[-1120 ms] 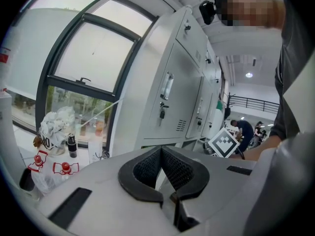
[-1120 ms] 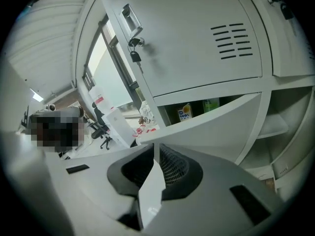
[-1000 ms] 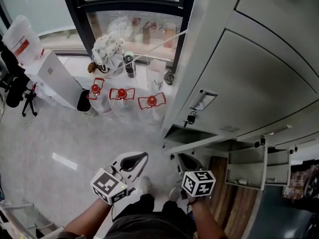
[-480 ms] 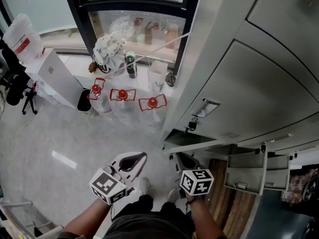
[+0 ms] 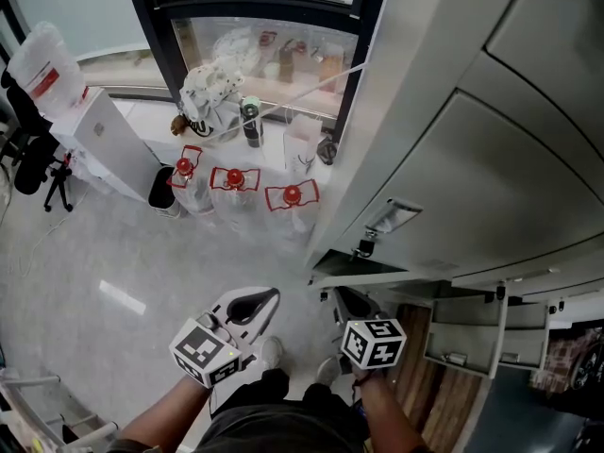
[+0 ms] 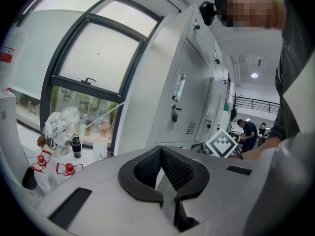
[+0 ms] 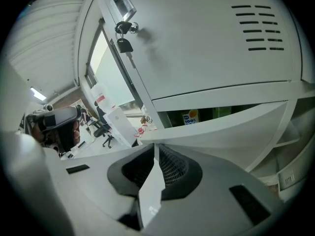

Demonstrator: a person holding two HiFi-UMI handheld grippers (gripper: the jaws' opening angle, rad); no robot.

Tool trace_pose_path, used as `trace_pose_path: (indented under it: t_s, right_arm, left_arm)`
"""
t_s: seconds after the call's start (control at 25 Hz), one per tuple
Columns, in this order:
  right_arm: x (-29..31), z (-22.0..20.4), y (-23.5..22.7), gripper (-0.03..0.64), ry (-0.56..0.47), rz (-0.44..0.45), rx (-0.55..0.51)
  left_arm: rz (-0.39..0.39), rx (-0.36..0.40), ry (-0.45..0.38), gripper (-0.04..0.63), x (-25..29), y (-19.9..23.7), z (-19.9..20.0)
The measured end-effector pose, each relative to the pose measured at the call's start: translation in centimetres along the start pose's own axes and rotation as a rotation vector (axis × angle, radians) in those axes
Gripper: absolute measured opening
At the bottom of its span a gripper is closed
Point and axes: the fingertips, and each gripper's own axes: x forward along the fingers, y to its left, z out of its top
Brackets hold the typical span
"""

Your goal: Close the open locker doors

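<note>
Grey lockers [image 5: 491, 149] fill the right of the head view. One shut upper door [image 7: 206, 43] carries a key [image 5: 361, 245] in its lock [image 7: 124, 39]. Below it a door [image 5: 377, 274] stands open and reaches toward me, and its edge [image 7: 221, 124] crosses the right gripper view. More open compartments [image 5: 467, 333] show lower right. My left gripper [image 5: 253, 303] is shut and empty, held low over the floor left of the lockers; its own view [image 6: 161, 154] faces the locker fronts. My right gripper [image 5: 351, 302] is shut and empty, just under the open door [image 7: 156, 151].
Three water bottles with red caps [image 5: 234, 179] stand on the floor by the window [image 5: 255, 8]. A white cabinet [image 5: 104, 144] and a dark bin [image 5: 160, 189] sit at the left. A carton with an orange label [image 7: 189, 117] lies inside the open locker. People [image 6: 244, 129] stand far off.
The head view has shifted a little, so the lockers sit slightly lower and further right. Both grippers stay shut and in nearly the same place.
</note>
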Motion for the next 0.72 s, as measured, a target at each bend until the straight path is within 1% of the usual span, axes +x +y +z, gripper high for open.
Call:
trace_pose_path:
  t_s: [0.4, 0.72]
  right_arm:
    - [0.8, 0.9, -0.2, 0.032, 0.003, 0.012, -0.010]
    - [1.5, 1.5, -0.5, 0.032, 0.003, 0.015, -0.013]
  left_arm:
    - [0.007, -0.002, -0.006, 0.009, 0.4, 0.4, 0.1]
    - [0.027, -0.016, 0.000, 0.009, 0.6, 0.9, 0.4]
